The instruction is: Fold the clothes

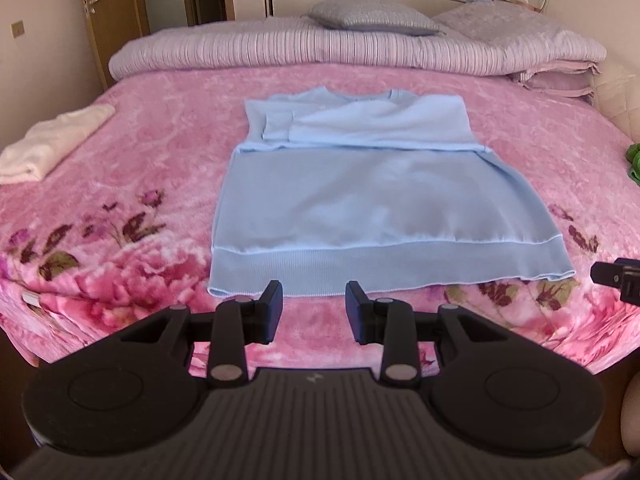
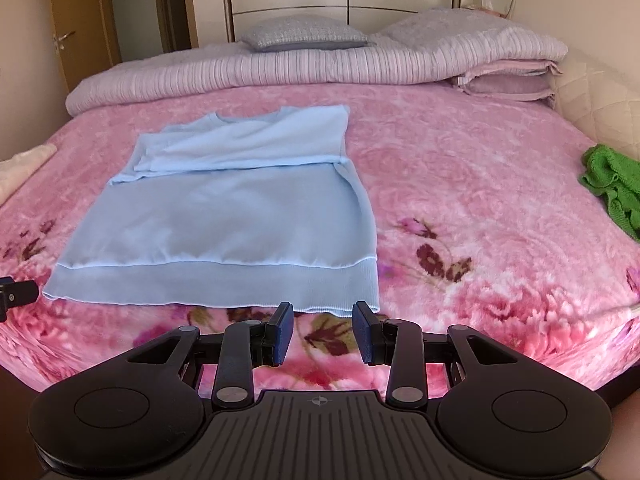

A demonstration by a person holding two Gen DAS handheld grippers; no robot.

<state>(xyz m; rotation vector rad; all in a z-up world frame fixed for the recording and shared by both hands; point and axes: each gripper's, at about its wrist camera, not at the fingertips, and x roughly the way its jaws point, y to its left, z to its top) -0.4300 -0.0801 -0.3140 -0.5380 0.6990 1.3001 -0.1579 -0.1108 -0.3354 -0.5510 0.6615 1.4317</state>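
A: Judging by the blue sweatshirt [image 1: 352, 196], where does the folding stand?

B: Part way, I would say. It lies flat on the pink blanket [image 1: 160, 152], just ahead of both tools, with its ribbed hem [image 1: 256, 272] nearest their tips. Both sleeves lie folded in across the chest, so the outline is a plain rectangle. The body itself lies at full length, hem to collar.

A: So what is left?

B: As I read it, the lengthwise fold: bringing the hem up toward the collar [image 1: 360, 94], maybe once more after that. That is a guess from the shape, not something shown.

A: And the tools?

B: The left gripper [image 1: 314, 312] hovers short of the hem's left part, its fingers spread apart, nothing between them. The right gripper [image 2: 322, 330] hangs just short of the hem's right corner, also spread and empty. Neither touches the cloth.

A: Any other clothes?

B: A cream garment [image 1: 48, 144] lies folded far off to the left of the left tool. A green knit piece [image 2: 612, 188] lies crumpled well off to the right of the right tool, so it looks like it wants folding too.
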